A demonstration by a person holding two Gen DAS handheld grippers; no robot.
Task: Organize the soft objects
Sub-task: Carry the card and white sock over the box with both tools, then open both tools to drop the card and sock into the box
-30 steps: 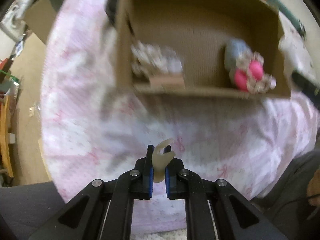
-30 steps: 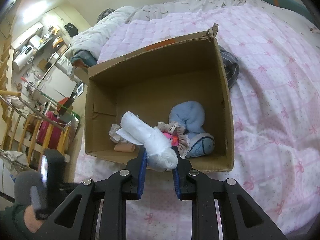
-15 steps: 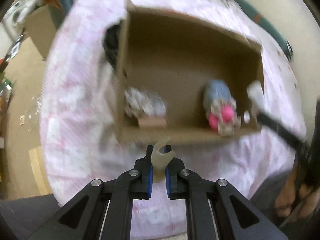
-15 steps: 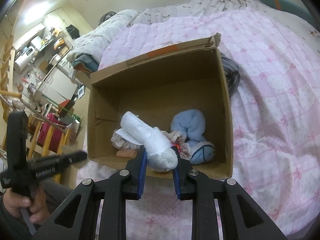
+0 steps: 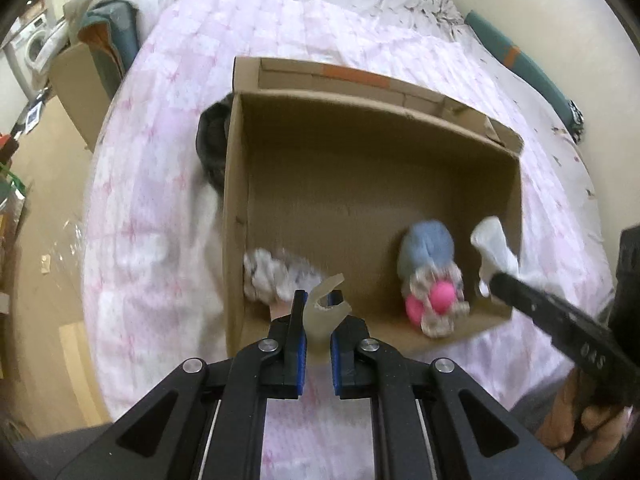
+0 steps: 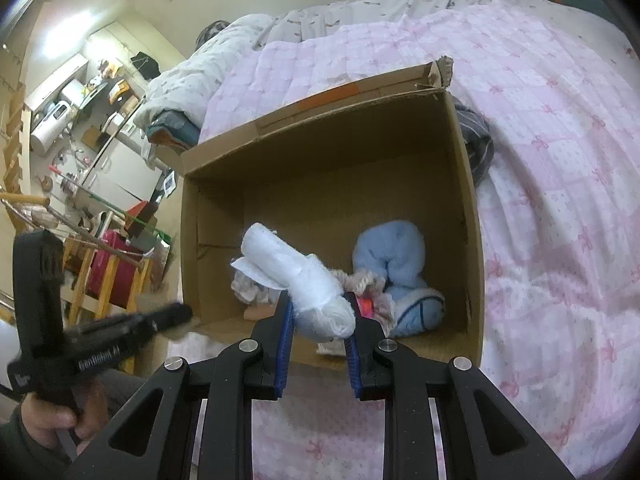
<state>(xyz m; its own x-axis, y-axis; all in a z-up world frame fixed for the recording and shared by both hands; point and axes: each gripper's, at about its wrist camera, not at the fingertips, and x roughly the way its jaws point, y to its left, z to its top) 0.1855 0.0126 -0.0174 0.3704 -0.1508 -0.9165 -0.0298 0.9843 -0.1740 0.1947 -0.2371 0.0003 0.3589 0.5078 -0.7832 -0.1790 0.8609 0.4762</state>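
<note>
An open cardboard box point(image 5: 236, 208) point(image 6: 472, 216) sits on a pink quilt. Inside lie a blue plush point(image 5: 426, 246) point(image 6: 394, 246), a pink-and-floral soft toy point(image 5: 438, 300) and a pale floral cloth point(image 5: 268, 276) point(image 6: 250, 288). My left gripper point(image 5: 318, 320) is shut on a small beige hook-shaped soft piece point(image 5: 324, 304) over the box's near edge. My right gripper point(image 6: 318, 320) is shut on a white rolled cloth point(image 6: 296, 280) at the box's near rim; the cloth also shows in the left wrist view point(image 5: 494, 248).
The pink quilt point(image 5: 160, 120) point(image 6: 560, 160) covers the bed around the box. A dark striped cloth point(image 5: 212, 144) point(image 6: 476, 144) lies against the box's outer side. The bed's edge and wooden floor point(image 5: 40, 240) are to the left; cluttered shelves point(image 6: 80, 160) stand beyond.
My left gripper has moved forward with the beige piece to the box's near edge. My right gripper has edged closer to the box with the white cloth.
</note>
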